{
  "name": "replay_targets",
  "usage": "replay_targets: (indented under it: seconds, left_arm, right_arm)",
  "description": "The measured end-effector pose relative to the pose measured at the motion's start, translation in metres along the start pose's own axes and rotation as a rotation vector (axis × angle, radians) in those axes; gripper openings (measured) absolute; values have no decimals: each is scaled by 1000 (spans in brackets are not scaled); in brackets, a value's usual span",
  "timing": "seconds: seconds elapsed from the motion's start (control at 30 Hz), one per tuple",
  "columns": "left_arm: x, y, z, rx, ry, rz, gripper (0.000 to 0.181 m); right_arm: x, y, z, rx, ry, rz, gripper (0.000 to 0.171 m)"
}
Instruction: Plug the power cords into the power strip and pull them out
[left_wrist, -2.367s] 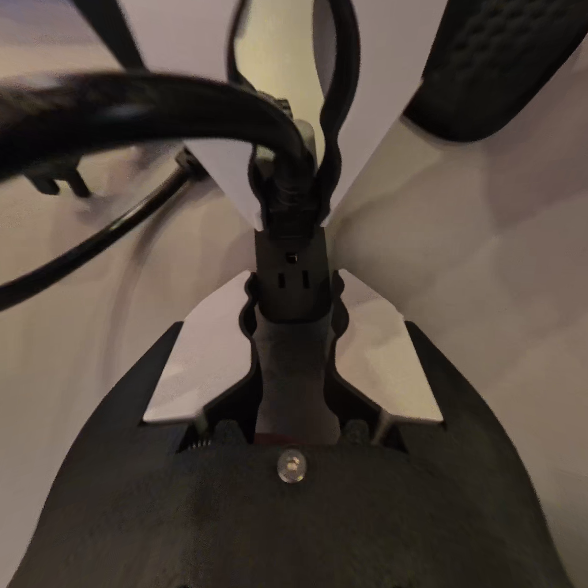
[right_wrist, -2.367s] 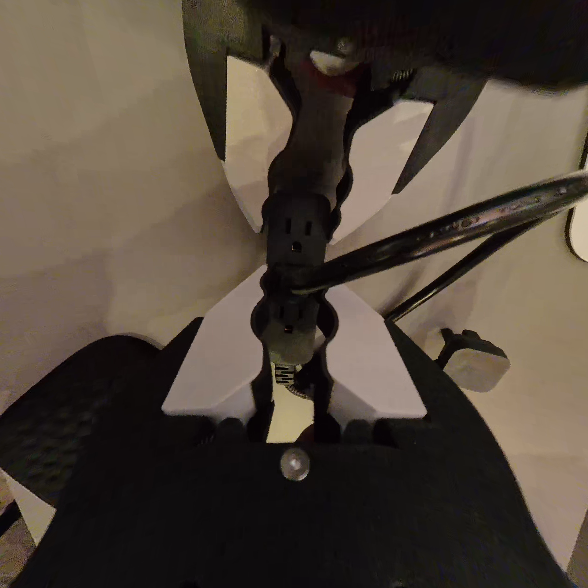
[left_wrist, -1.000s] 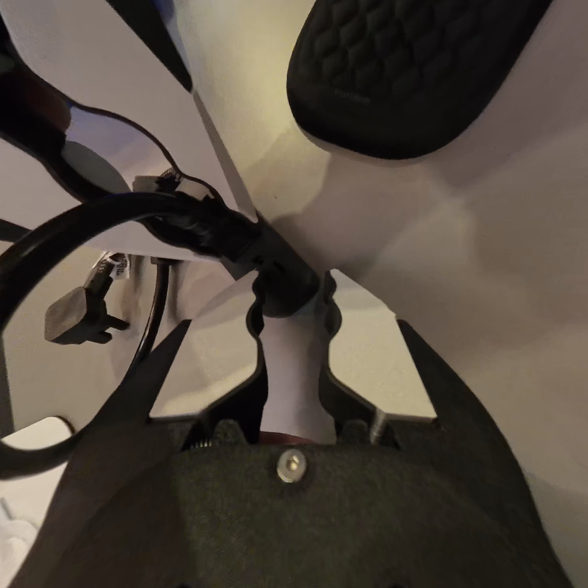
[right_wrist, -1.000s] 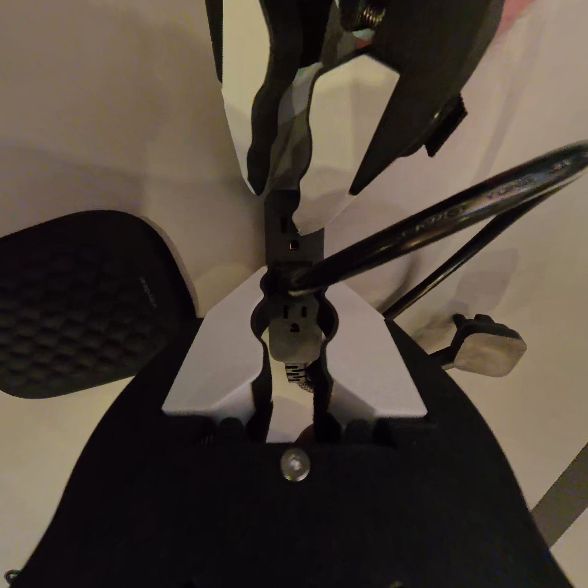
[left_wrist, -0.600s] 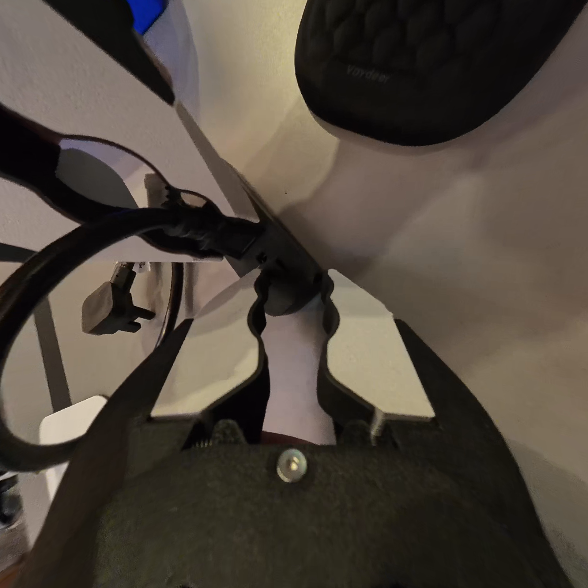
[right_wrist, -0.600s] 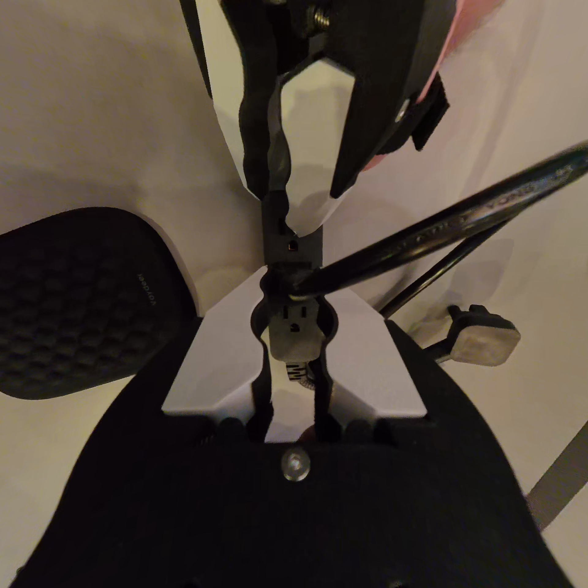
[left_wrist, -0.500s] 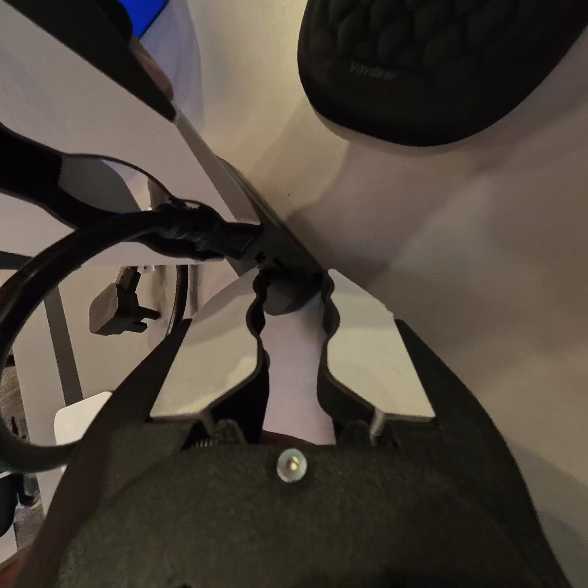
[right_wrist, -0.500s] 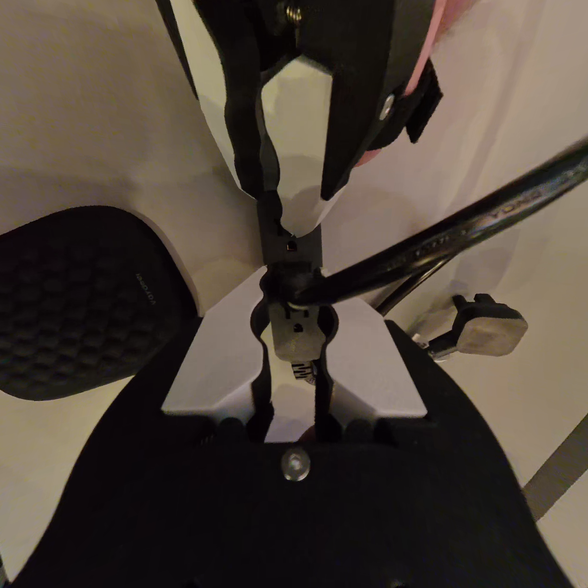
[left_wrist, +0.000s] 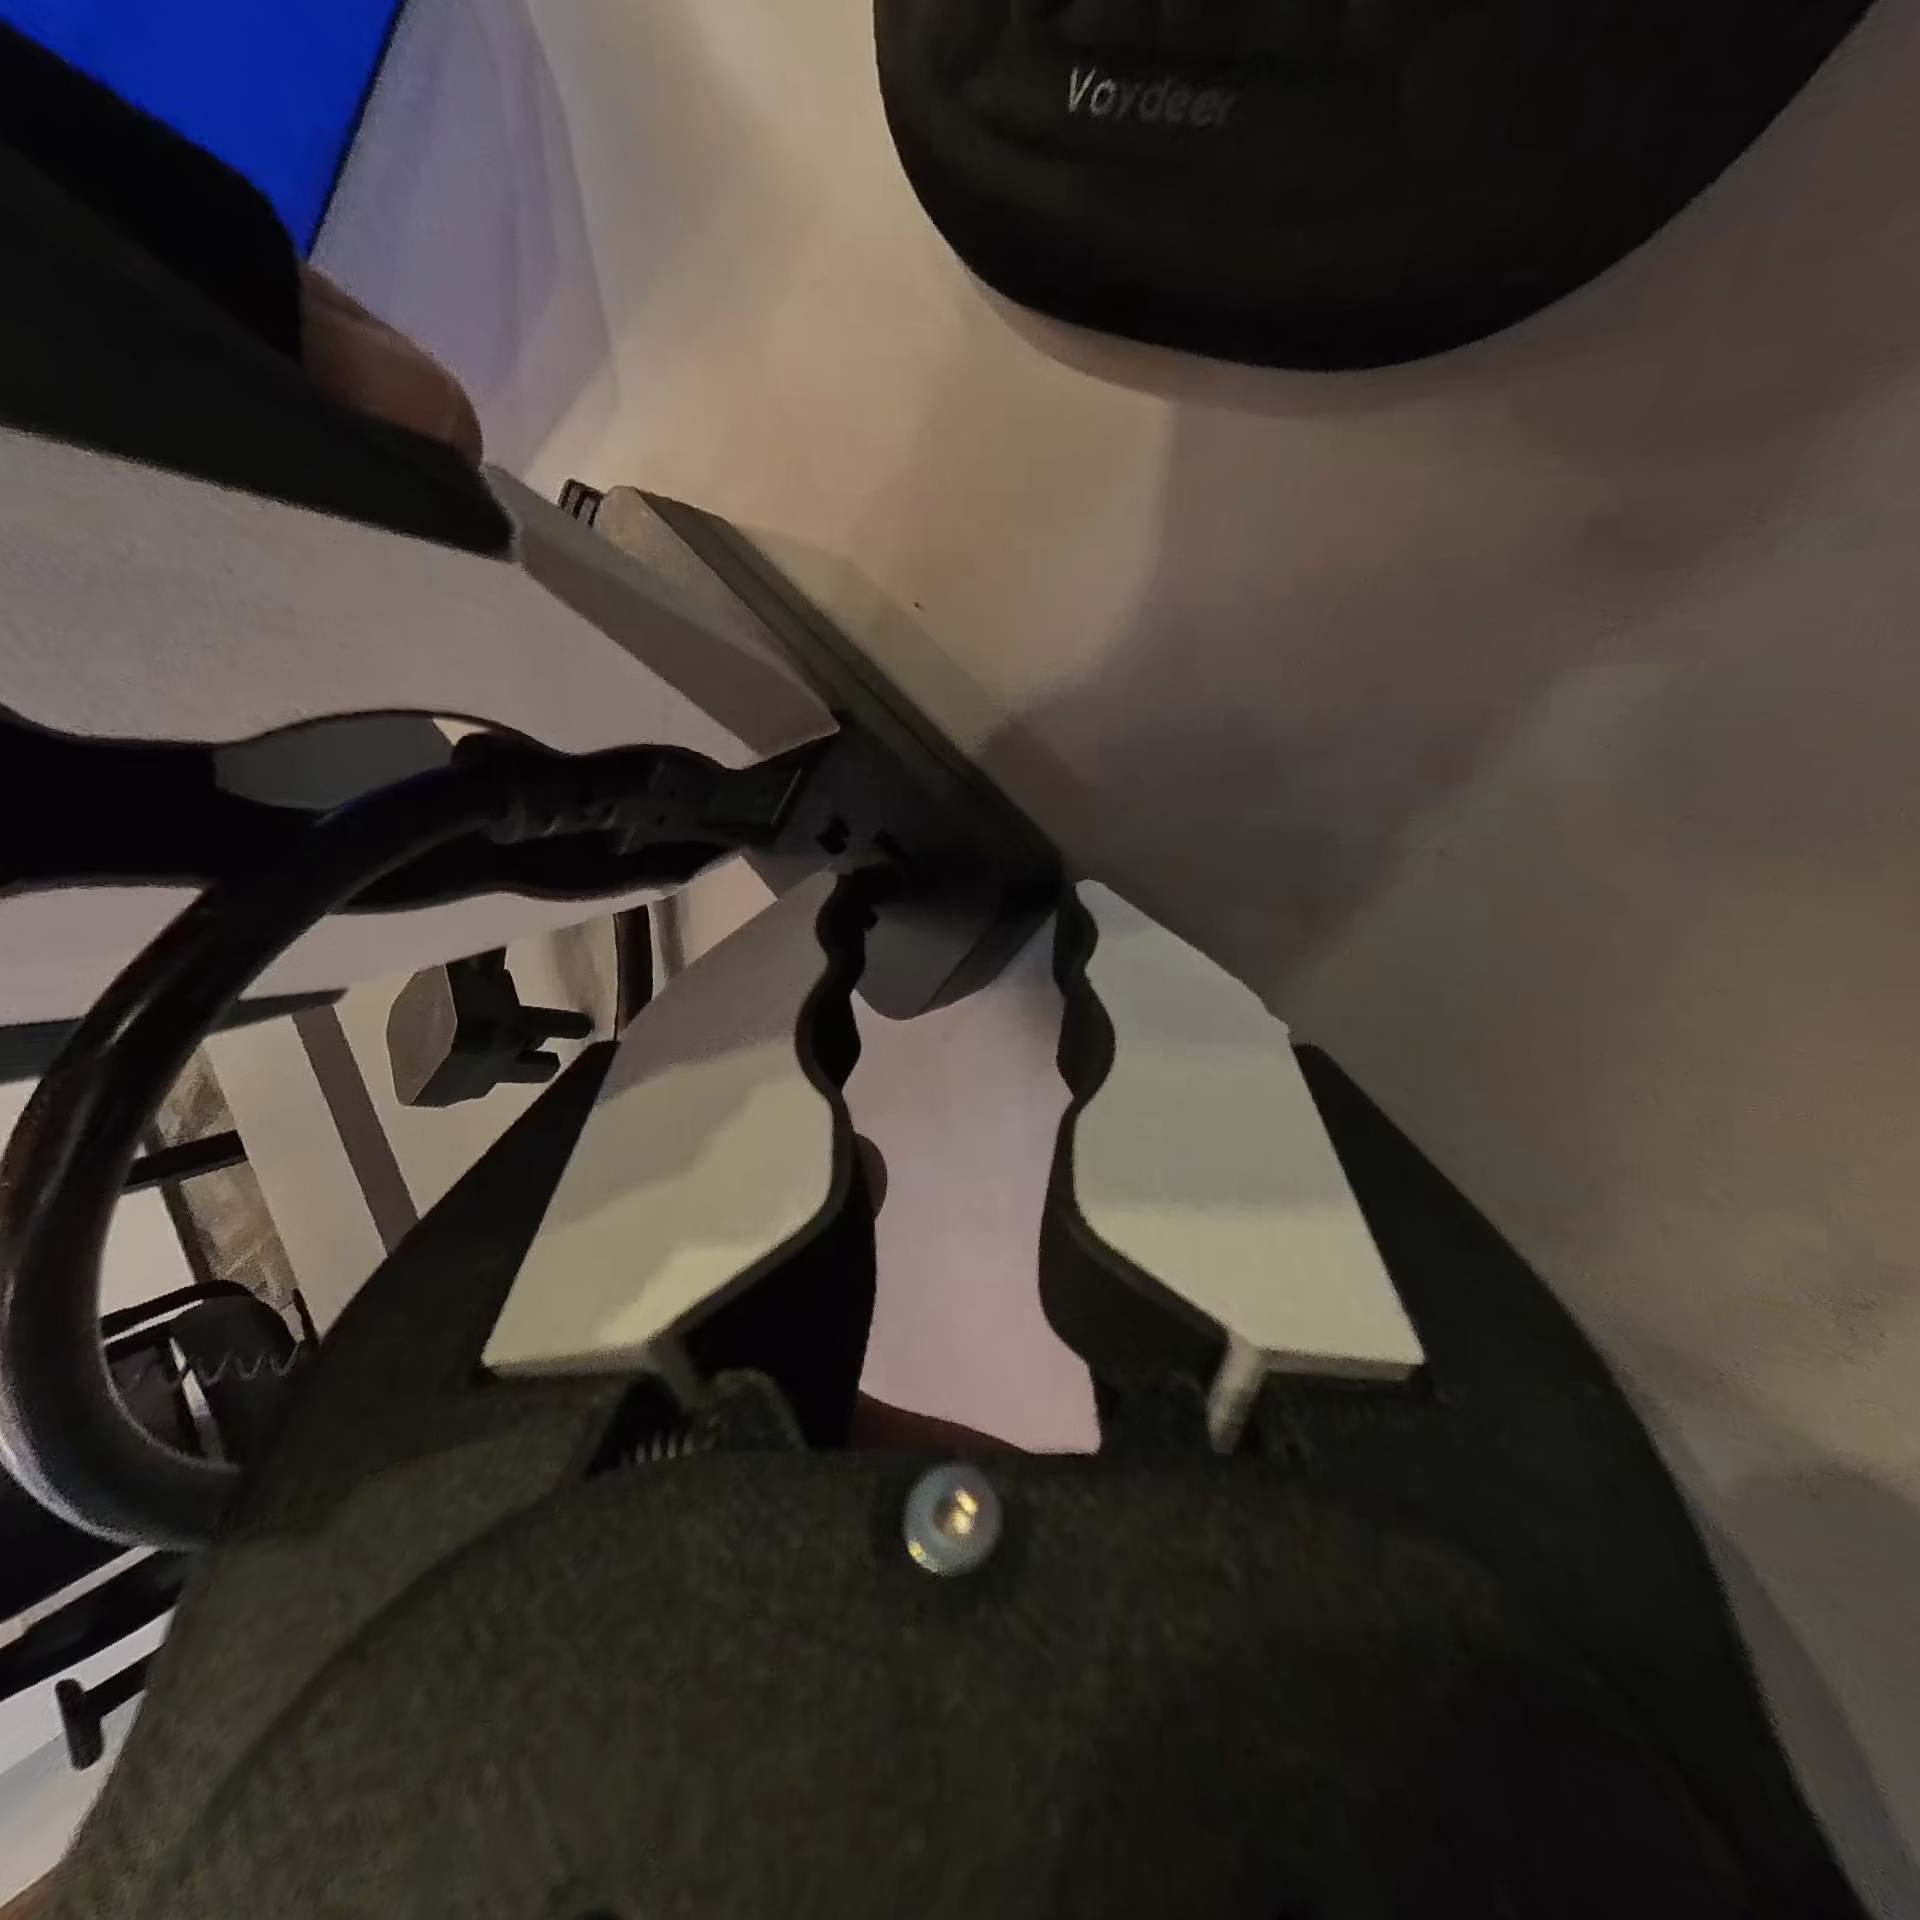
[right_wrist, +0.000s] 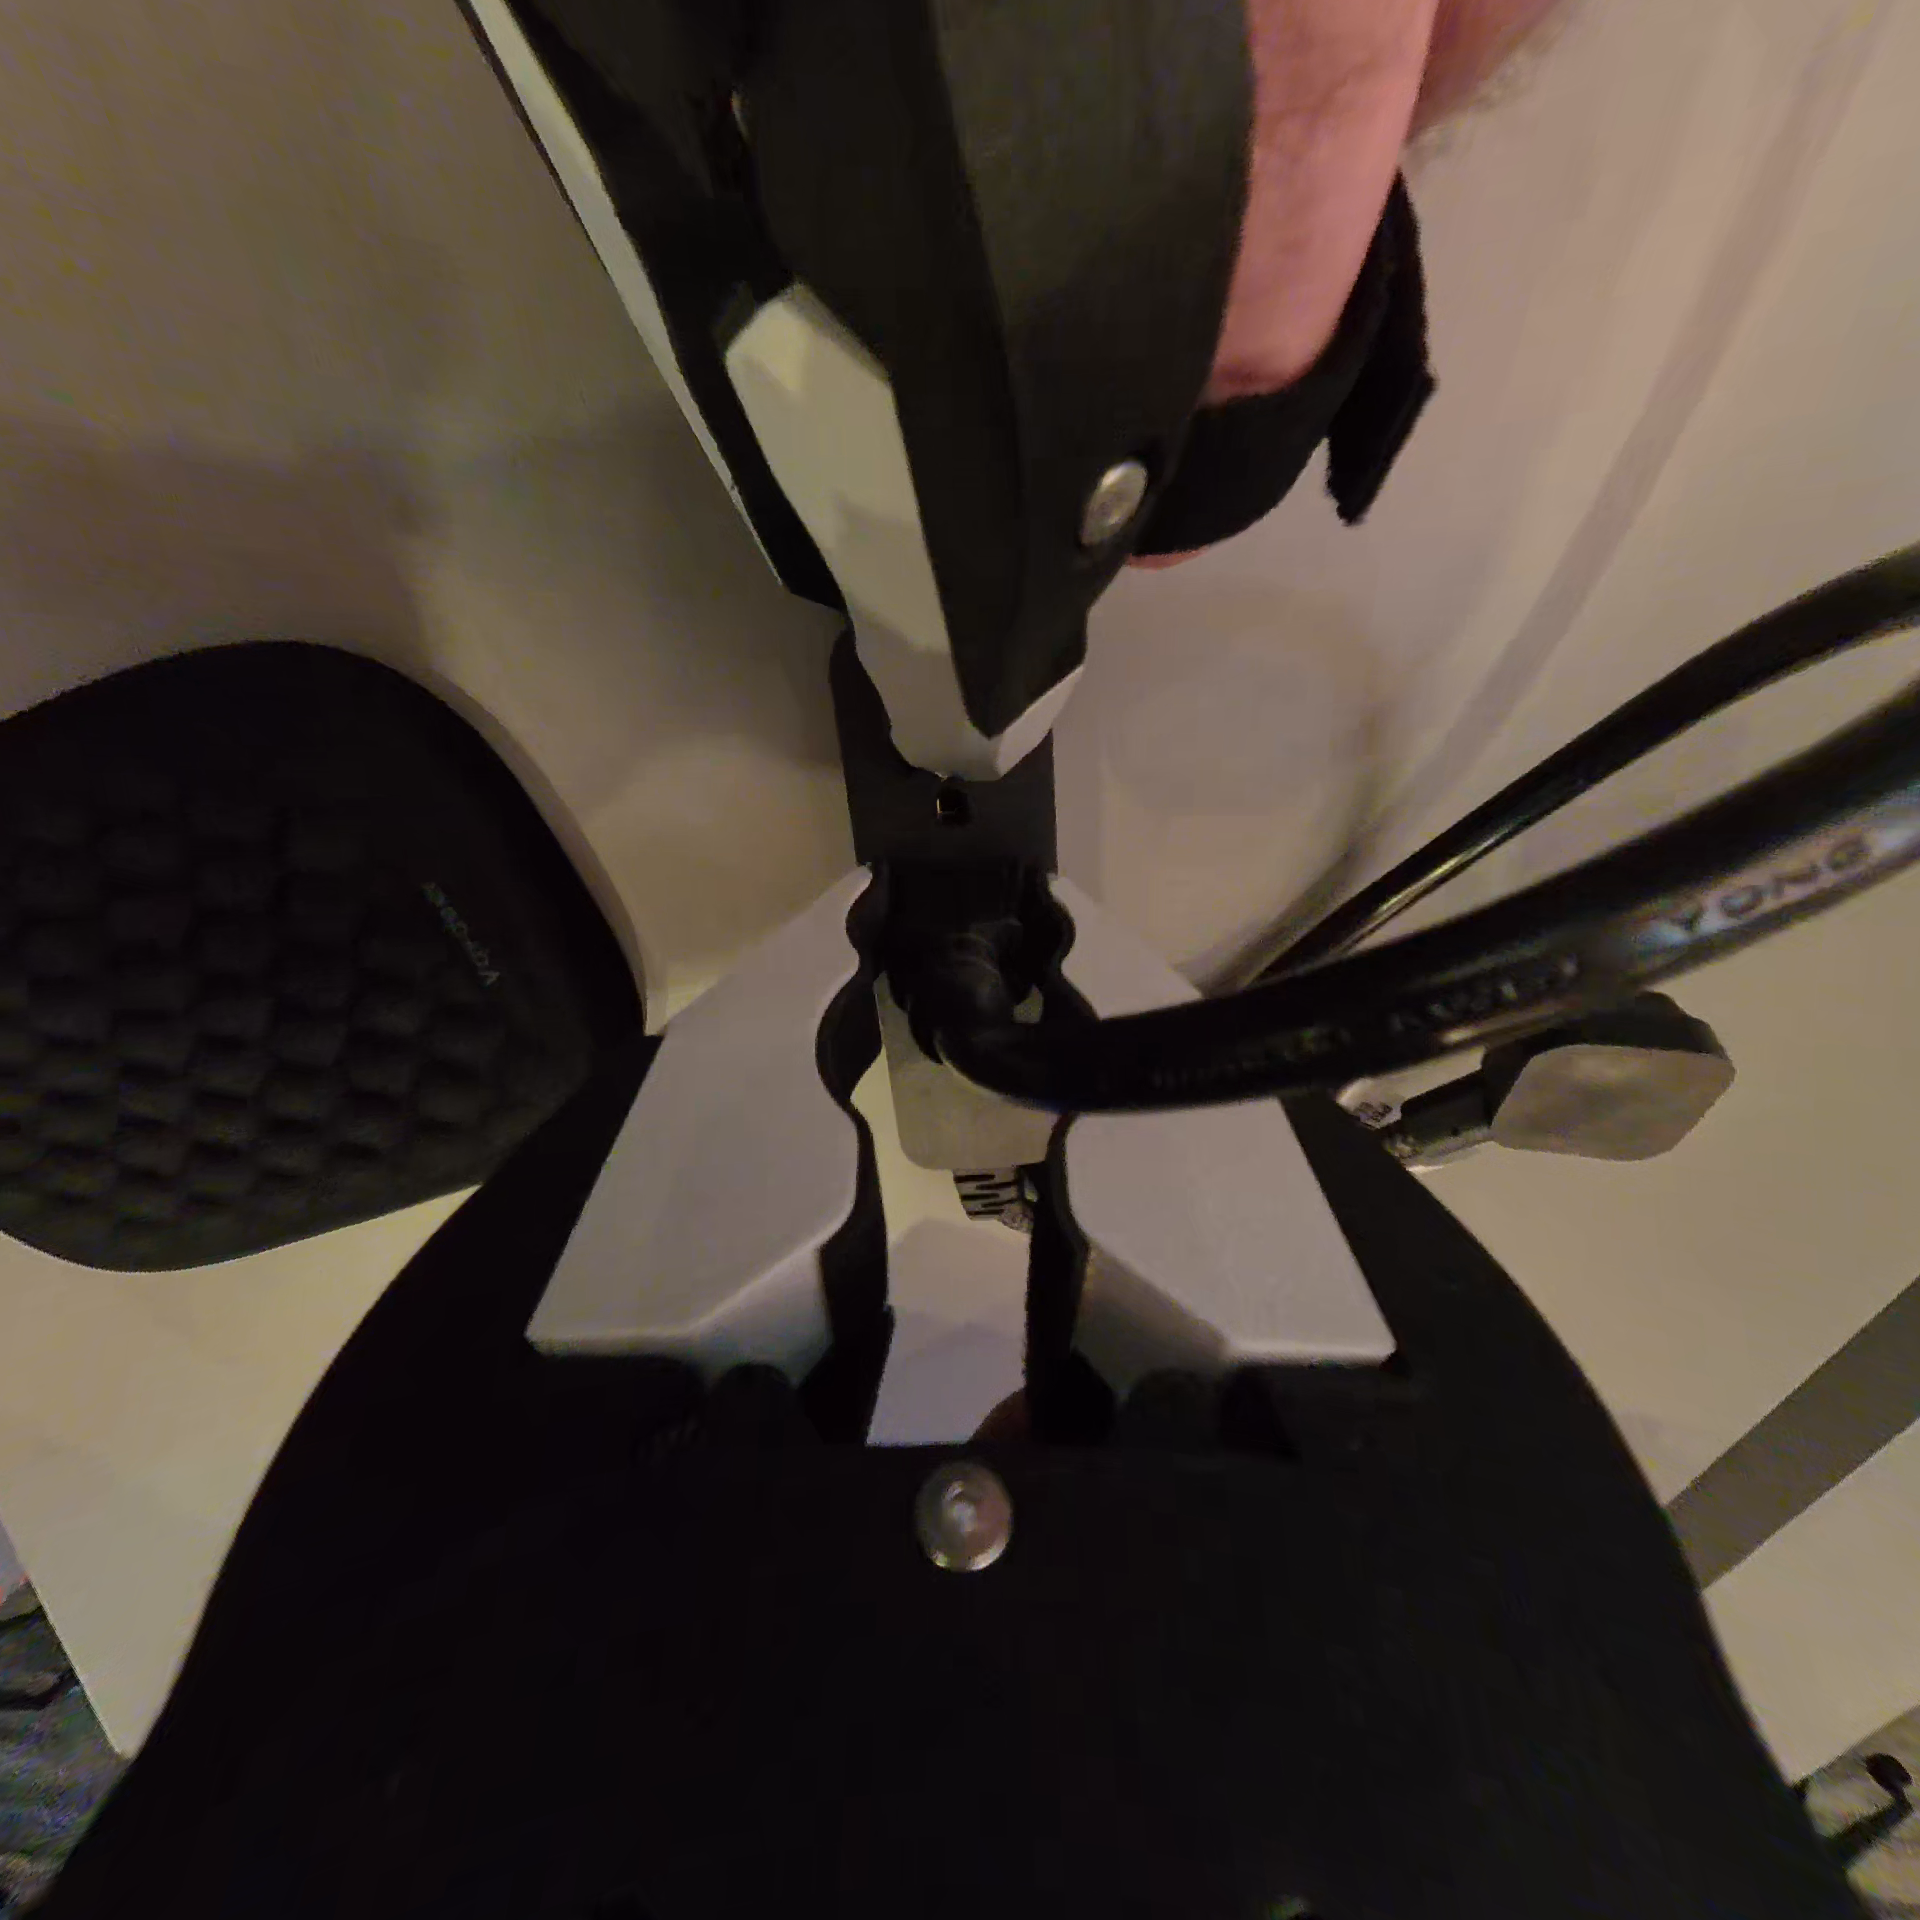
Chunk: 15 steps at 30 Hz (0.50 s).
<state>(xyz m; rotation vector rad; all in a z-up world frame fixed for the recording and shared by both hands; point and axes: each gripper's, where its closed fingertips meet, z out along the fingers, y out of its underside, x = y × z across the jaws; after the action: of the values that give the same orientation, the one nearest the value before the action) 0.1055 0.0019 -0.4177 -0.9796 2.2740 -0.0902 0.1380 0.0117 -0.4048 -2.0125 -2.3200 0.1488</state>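
Fingers of the left gripper (left_wrist: 951, 935) are pinching one end of the black power strip (left_wrist: 914, 831), its tip sitting just inside their wavy pads, a shallow hold. Opposite, the right gripper (right_wrist: 951, 966) is clamping the plug (right_wrist: 966, 961) of a thick black power cord (right_wrist: 1351, 1023), which is sitting in a socket at the strip's other end, with an empty socket showing just beyond its fingertips.

Beyond and to one side of the fingers, a dark textured pad (right_wrist: 239, 966) is lying on the pale table (right_wrist: 312, 312). A loose grey plug (right_wrist: 1600, 1091) is resting just right of the right fingers.

Risks, as I judge them: with so little of the strip gripped, a pull on the plug could be dragging it out of the left pads; an angled pull could be bending the prongs; the looping cord could be snagging the loose plug.
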Motion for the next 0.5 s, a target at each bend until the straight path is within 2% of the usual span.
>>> replay_targets:
  seconds: [0.13,0.2,0.27,0.5]
  left_arm:
    - [0,0,0,29,25,-2,34]
    - [0,0,0,20,23,6,34]
    - [0,0,1,6,17,20,34]
    - [-1,0,2,2,13,14,34]
  right_arm:
    - [0,1,0,1,-13,-30,23]
    - [-1,3,-1,-17,-23,-30,33]
    - [1,4,-1,-32,-17,-50,23]
    - [0,5,-1,-30,1,-76,21]
